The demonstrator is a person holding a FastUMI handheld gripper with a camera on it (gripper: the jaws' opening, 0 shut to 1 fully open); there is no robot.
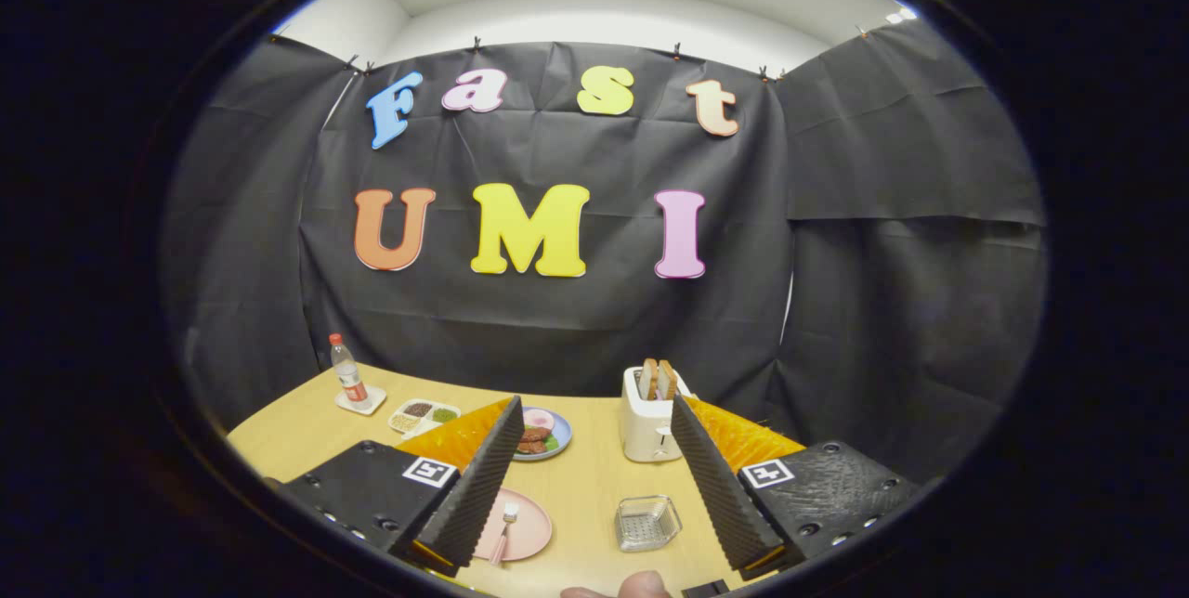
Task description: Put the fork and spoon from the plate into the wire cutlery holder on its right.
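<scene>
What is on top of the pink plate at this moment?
A fork lies on the pink plate, between the open gripper fingers. The plate's near side is covered by one finger, so the spoon cannot be confirmed there.

Bright overhead light is falling evenly on the counter (594, 477), casting only soft shadows. Fisheye distortion is bowing the edges, while everything beyond the fingers (483, 477) is staying sharp.

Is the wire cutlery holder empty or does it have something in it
Empty: the wire cutlery holder shows nothing inside, and the fork lies on the pink plate.
</scene>
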